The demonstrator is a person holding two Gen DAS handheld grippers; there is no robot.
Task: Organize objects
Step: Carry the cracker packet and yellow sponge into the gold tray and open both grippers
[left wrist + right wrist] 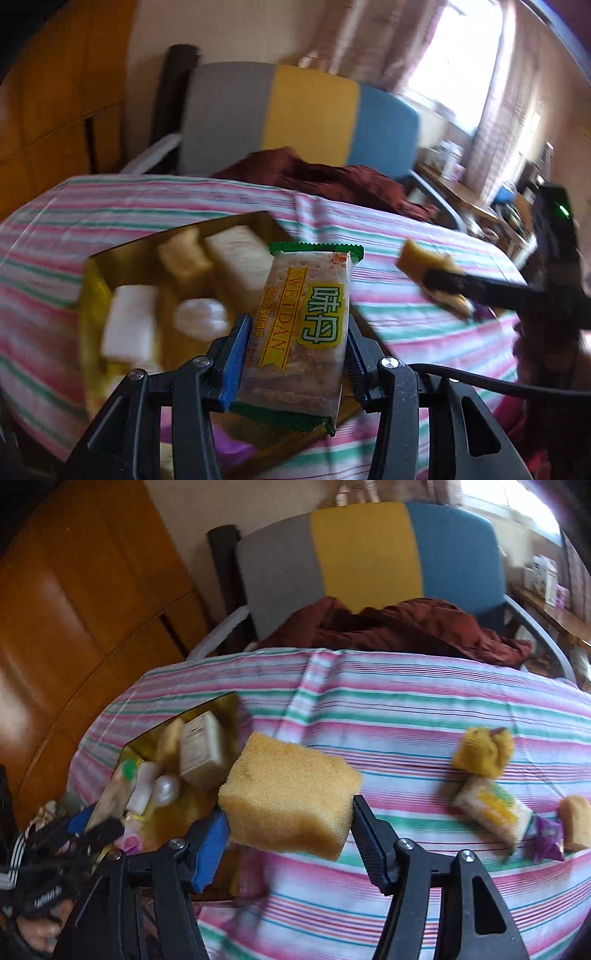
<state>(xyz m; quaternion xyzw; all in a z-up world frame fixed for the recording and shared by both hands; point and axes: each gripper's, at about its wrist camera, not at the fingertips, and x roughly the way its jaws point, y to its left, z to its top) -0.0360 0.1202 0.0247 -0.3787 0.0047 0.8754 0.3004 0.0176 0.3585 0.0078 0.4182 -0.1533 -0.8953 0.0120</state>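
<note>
- Gold box [96, 280], at 9 o'clock on the striped surface [406, 314], holds white and tan packets.
- Left gripper [291, 350]: fingers clamped on a cracker packet [299, 332] above the box.
- Right gripper [290, 834]: fingers clamped on a yellow sponge [291, 797], box at its 9 o'clock.

Your left gripper [293, 345] points down at a slant, jaws clamped on a cracker pack [299, 332]. Your right gripper [290, 825] also slants down, jaws pressed on a yellow sponge [290, 805], both held up in the air.
</note>
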